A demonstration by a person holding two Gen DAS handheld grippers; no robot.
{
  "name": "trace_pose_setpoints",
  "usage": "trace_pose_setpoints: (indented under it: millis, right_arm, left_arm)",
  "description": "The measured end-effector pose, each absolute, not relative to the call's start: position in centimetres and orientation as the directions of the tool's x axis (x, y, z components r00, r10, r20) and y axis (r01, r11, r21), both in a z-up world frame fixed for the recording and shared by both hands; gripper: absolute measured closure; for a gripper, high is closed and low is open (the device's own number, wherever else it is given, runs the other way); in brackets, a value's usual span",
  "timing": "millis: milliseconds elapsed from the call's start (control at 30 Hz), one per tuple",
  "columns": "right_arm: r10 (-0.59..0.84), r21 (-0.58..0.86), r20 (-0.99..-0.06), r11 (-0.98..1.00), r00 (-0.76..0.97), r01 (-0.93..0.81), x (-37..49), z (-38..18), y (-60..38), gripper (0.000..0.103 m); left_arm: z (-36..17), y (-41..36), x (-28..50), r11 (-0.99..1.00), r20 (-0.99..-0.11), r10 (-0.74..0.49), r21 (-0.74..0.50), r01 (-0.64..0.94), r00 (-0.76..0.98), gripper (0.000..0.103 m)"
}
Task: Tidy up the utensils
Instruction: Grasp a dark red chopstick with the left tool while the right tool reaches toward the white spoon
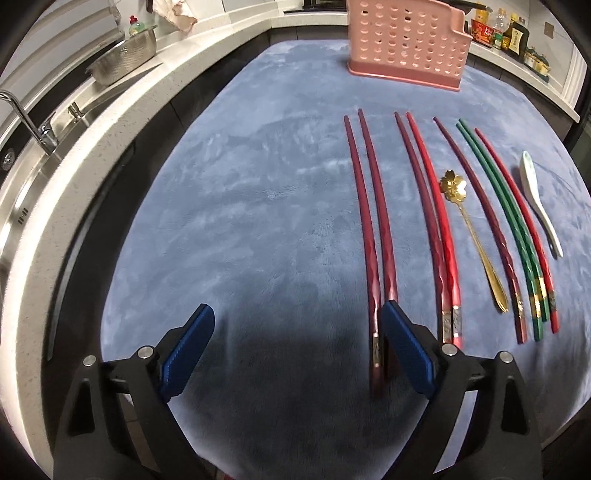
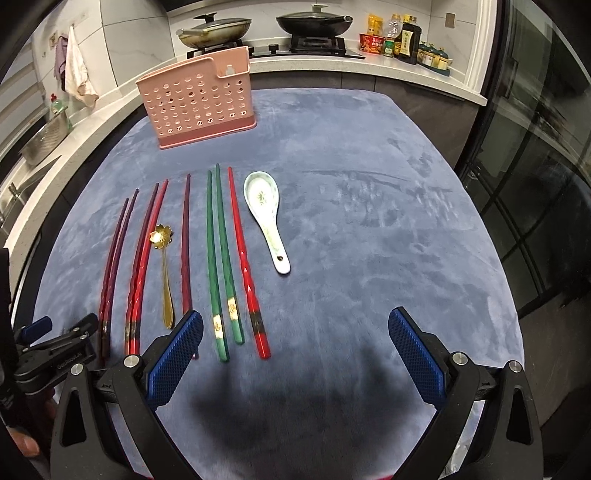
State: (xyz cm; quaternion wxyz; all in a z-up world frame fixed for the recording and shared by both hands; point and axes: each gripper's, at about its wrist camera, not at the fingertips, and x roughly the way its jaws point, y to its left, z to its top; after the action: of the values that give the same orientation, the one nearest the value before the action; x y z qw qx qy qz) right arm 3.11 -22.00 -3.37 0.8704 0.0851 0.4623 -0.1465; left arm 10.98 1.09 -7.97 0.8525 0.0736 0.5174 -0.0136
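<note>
On the blue cloth (image 2: 369, 229) lies a row of utensils: a dark red chopstick pair (image 1: 377, 206), a red pair (image 1: 432, 206), a gold flower spoon (image 2: 164, 266), green chopsticks (image 2: 222, 240) and a white ceramic spoon (image 2: 264, 214). A pink perforated holder (image 2: 199, 99) stands upright behind them. My left gripper (image 1: 297, 314) is open low over the cloth. The dark red pair's near ends lie just inside its right finger (image 1: 402, 343). My right gripper (image 2: 295, 315) is open, with the near ends of the green chopsticks and a red one between its fingers, untouched.
A sink with a tap (image 1: 40, 133) and a steel colander (image 1: 122, 55) line the counter on the left. At the back are a stove with two pans (image 2: 214, 29) and bottles (image 2: 402, 37). A glass door (image 2: 535, 184) is on the right.
</note>
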Motion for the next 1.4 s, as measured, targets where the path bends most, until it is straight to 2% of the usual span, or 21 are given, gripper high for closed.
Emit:
trace_pose_setpoints:
  millis: [133, 200, 333, 433, 533, 600, 800, 1067, 1300, 1400]
  right_arm:
    - [-0.170, 0.010, -0.835, 0.946, 0.523, 0.325, 4.2, -3.8, -22.0, 0.007]
    - [-0.167, 0.010, -0.838, 0.947, 0.519, 0.322, 4.6, -4.0, -22.0, 0.007]
    - [-0.164, 0.011, -0.840, 0.948, 0.517, 0.318, 5.4, -4.2, -22.0, 0.007]
    - [-0.163, 0.011, -0.838, 0.949, 0.520, 0.316, 5.7, -4.3, -22.1, 0.007]
    - [-0.163, 0.008, -0.838, 0.951, 0.521, 0.310, 6.5, -4.5, -22.3, 0.012]
    - [-0.166, 0.007, -0.838, 0.949, 0.519, 0.314, 7.3, -4.8, -22.6, 0.014]
    - [-0.151, 0.018, -0.841, 0.952, 0.520, 0.306, 9.5, -5.6, -23.4, 0.028]
    - [-0.114, 0.054, -0.860, 0.949, 0.498, 0.310, 11.8, -7.7, -24.6, 0.052]
    - [-0.109, 0.055, -0.859, 0.951, 0.500, 0.303, 12.4, -8.8, -25.0, 0.060]
    - [-0.117, 0.045, -0.853, 0.955, 0.509, 0.295, 12.1, -8.8, -24.9, 0.068]
  left_arm:
    - [-8.7, 0.5, 11.5, 0.987, -0.892, 0.049, 0.111, 0.113, 0.450, 0.017]
    - [-9.2, 0.3, 11.6, 0.987, -0.898, 0.046, 0.109, 0.120, 0.437, 0.022]
    - [-9.3, 0.6, 11.9, 0.989, -0.902, 0.022, 0.081, 0.120, 0.431, 0.023]
    - [-9.2, 0.6, 11.9, 0.990, -0.906, -0.010, 0.052, 0.134, 0.423, 0.033]
    - [-9.0, 0.3, 11.8, 0.988, -0.906, -0.016, 0.052, 0.149, 0.423, 0.044]
    - [-8.9, 0.2, 11.8, 0.988, -0.907, -0.015, 0.052, 0.148, 0.421, 0.058]
    - [-8.8, 0.4, 12.2, 0.988, -0.913, -0.033, 0.033, 0.154, 0.407, 0.070]
    - [-9.0, 0.2, 12.2, 0.989, -0.913, -0.029, 0.034, 0.147, 0.406, 0.071]
    - [-9.1, 0.0, 12.2, 0.990, -0.910, -0.016, 0.043, 0.133, 0.414, 0.071]
    - [-9.1, 0.0, 12.2, 0.992, -0.908, -0.012, 0.041, 0.120, 0.418, 0.072]
